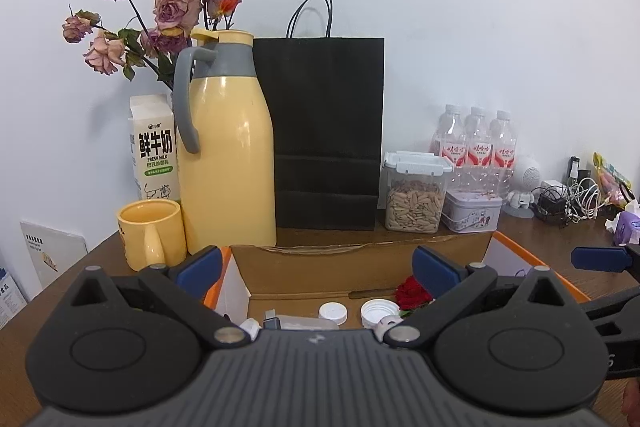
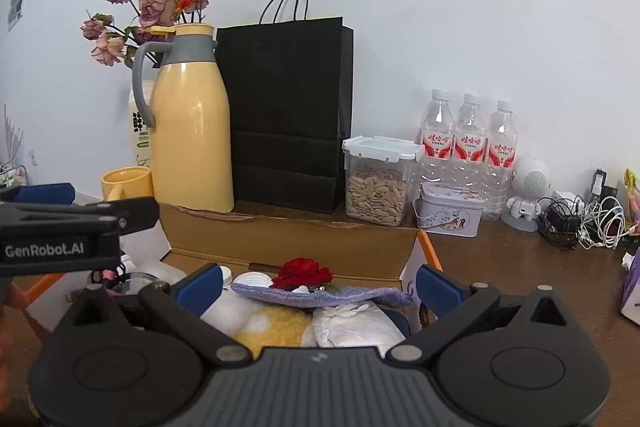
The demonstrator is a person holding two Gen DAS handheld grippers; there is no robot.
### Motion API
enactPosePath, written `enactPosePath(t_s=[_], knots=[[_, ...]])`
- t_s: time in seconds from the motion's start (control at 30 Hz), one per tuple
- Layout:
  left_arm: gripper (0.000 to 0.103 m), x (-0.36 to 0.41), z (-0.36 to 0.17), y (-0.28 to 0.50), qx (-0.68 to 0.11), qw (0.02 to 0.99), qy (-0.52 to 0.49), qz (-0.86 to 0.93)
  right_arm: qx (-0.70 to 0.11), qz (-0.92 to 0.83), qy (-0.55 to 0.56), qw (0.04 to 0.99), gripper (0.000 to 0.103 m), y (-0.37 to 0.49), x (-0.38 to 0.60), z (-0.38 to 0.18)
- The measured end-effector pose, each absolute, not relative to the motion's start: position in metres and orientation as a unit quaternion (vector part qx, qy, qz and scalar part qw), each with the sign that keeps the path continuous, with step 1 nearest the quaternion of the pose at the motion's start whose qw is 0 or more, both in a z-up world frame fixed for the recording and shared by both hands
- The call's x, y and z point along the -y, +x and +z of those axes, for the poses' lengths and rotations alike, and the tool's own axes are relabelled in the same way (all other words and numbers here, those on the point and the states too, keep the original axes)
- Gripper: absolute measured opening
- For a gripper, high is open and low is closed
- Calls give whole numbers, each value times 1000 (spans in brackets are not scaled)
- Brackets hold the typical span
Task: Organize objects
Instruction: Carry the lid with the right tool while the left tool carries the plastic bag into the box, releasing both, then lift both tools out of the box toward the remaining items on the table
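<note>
Table point(image 2: 520, 267): brown wood, seen across the lower half of both views.

Box point(image 1: 320, 267): open cardboard, orange-edged flaps, set at lower centre of both views.

Bag point(image 1: 326, 131): black paper, upright at centre against the wall, behind the box.

Flask point(image 1: 224, 147): yellow with grey handle, placed left of the bag, touching or just beside it.

Flowers point(image 1: 160, 7): dried pink roses, shown upper left behind the flask.

Left gripper point(image 1: 320, 267): jaws held wide open above the box, nothing between the pads.

Right gripper point(image 2: 320, 281): jaws likewise spread wide, nothing gripped; cloth items are seen beneath.

Carton point(image 1: 154, 151): milk, left of the flask.

Bottles point(image 2: 468, 139): three, clear, right of centre at the wall.

Jar point(image 2: 378, 183): clear, seeds inside, white clip lid, right of the bag.

Mug point(image 1: 152, 233): yellow, in front of the carton.

Tin point(image 2: 450, 211): pale, in front of the bottles.

Cloth point(image 2: 320, 295): lilac, lying in the box.

Rose point(image 2: 304, 273): red, in the box, resting at the cloth's far edge.

Caps point(image 1: 352, 313): two white, on the box floor.
</note>
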State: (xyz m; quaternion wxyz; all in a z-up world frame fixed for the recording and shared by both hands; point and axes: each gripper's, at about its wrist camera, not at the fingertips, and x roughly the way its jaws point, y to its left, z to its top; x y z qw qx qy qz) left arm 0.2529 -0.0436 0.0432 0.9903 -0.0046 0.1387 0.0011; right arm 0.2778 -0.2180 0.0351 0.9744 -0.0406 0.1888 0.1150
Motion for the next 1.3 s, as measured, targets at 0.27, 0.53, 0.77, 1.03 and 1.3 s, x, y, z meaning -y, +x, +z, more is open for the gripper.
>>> enactPosePath(t_s=[0.27,0.53,0.77,1.03,1.3], knots=[[103,45,50,236,-125,992,-6,-9,-170,114,-56,977,103,259,217,43],[103,43,60,203,-121,992,0,-27,-154,121,-63,979,103,219,224,45],[103,35,50,171,-148,988,4,-37,-162,136,-69,975,103,181,224,38],[103,18,20,148,-200,979,31,-25,-210,143,-75,964,103,152,221,16],[103,-8,6,130,-221,975,29,-3,-249,153,-77,953,103,138,214,-5]])
